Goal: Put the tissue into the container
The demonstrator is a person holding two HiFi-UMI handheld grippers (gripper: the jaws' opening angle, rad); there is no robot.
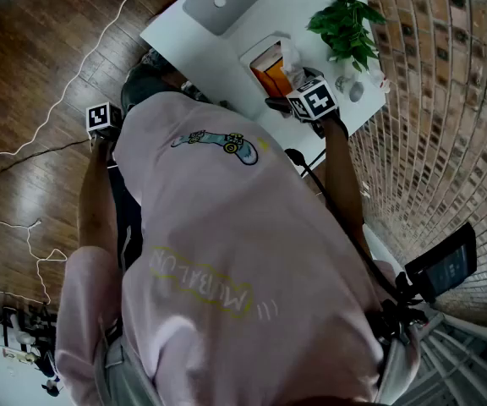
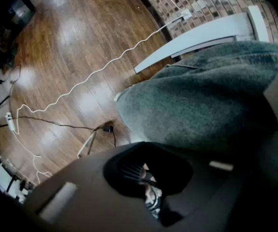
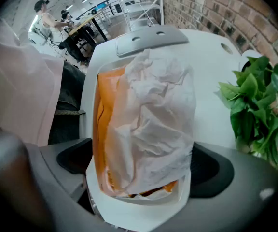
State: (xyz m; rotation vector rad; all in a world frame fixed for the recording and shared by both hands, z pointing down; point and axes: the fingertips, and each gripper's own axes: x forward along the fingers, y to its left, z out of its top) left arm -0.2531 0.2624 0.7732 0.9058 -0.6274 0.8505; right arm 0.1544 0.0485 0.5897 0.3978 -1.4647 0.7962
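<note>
Tissue: white, crumpled. We found it standing upright inside the orange-lined container on the white table, near a plant.
Right gripper: jaws spread wide, with the container's end and the tissue between them.
Left gripper: jaws together, holding nothing, above the wooden floor.

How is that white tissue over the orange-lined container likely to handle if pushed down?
The tissue looks thin and crumpled, so it is probably floppy and very light, folding rather than resisting. It stands well above the container rim, so it may puff back up or spill over the side.
</note>
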